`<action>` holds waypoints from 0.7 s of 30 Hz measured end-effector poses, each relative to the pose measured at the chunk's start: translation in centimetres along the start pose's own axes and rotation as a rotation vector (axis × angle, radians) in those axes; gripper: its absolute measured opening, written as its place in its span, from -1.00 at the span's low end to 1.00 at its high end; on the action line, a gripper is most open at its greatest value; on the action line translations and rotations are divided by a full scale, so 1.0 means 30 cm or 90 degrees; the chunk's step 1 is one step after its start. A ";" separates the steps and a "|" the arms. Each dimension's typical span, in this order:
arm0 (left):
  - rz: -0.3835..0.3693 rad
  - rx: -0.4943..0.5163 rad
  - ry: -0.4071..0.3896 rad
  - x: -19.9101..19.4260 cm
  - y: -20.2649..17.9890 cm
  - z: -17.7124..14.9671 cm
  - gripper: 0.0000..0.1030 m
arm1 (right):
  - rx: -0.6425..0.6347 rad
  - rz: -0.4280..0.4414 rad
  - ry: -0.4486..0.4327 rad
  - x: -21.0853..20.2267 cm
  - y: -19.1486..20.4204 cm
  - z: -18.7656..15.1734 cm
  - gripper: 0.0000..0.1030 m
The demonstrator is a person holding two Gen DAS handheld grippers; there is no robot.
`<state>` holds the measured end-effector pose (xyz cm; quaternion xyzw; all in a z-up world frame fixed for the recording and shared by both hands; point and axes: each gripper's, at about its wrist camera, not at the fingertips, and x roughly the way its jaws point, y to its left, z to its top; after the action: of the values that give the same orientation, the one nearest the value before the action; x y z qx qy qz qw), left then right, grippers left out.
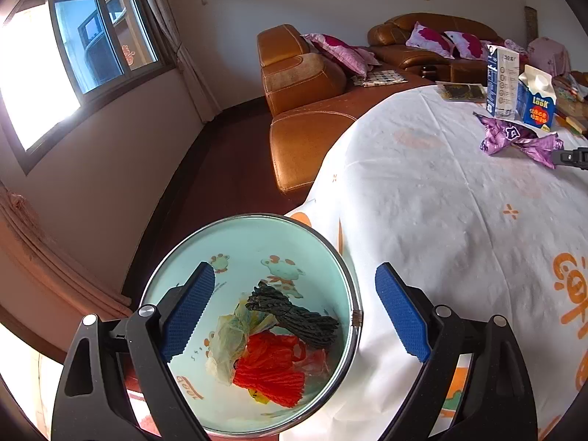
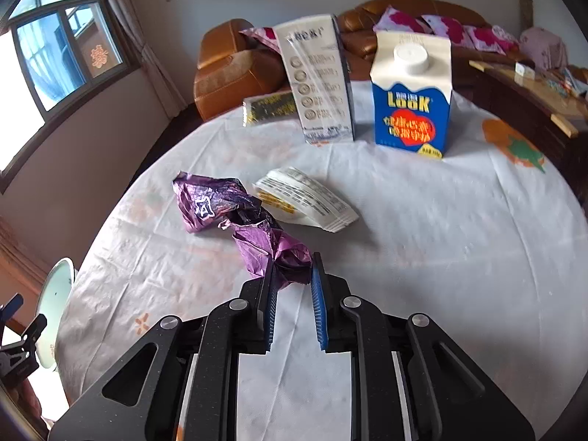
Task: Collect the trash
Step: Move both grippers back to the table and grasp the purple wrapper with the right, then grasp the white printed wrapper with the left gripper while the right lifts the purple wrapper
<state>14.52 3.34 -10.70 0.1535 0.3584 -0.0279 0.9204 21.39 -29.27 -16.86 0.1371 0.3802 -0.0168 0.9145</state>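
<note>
Ahead of both my tongs I see the round table (image 2: 422, 242), draped in a white cloth with orange prints; it fills the space beyond the right tongs and runs off to the right of the left ones. Behind it, far past either pair, stands a brown leather sofa (image 1: 301, 84) with pink cushions.

Directly below my left tongs (image 1: 294, 303) I see the trash bin (image 1: 341, 257), pale green inside with cartoon figures, pressed against the table's hanging cloth. Those tongs are spread wide with nothing between the blue pads; through the gap I see the bin's contents: a red plastic bag (image 1: 273, 367), a dark ridged wrapper (image 1: 294, 312) and a pale crumpled bag (image 1: 231, 334).

Well beyond my right tongs (image 2: 293, 268) stand two cartons side by side, a blue-and-white milk carton (image 2: 411, 99) with a white cap to the right and a taller white carton (image 2: 319, 77) to the left. Closer in, a flat white sachet (image 2: 308, 198) lies just ahead.

The purple wrapper (image 2: 235, 213), crumpled, stretches from ahead-left right into my right tongs, which are pinched onto its near end. The rest of it lies on the cloth.
</note>
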 end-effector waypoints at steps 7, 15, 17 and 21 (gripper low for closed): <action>-0.014 0.010 -0.015 -0.019 -0.036 0.046 0.70 | -0.025 0.007 -0.062 -0.170 -0.008 0.008 -0.66; -0.058 0.062 -0.054 -0.020 -0.274 0.203 0.71 | 0.039 -0.069 -0.112 -0.339 -0.316 -0.001 -0.66; -0.077 0.078 -0.057 -0.014 -0.359 0.239 0.72 | 0.064 -0.087 -0.117 -0.361 -0.399 -0.016 -0.66; -0.117 0.115 -0.065 0.006 -0.548 0.313 0.83 | 0.107 -0.109 -0.127 -0.388 -0.533 -0.048 -0.66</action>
<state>18.12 -15.13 -8.61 0.2004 0.3195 -0.1519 0.9136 9.96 -45.12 -13.50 0.1777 0.2950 -0.1402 0.9283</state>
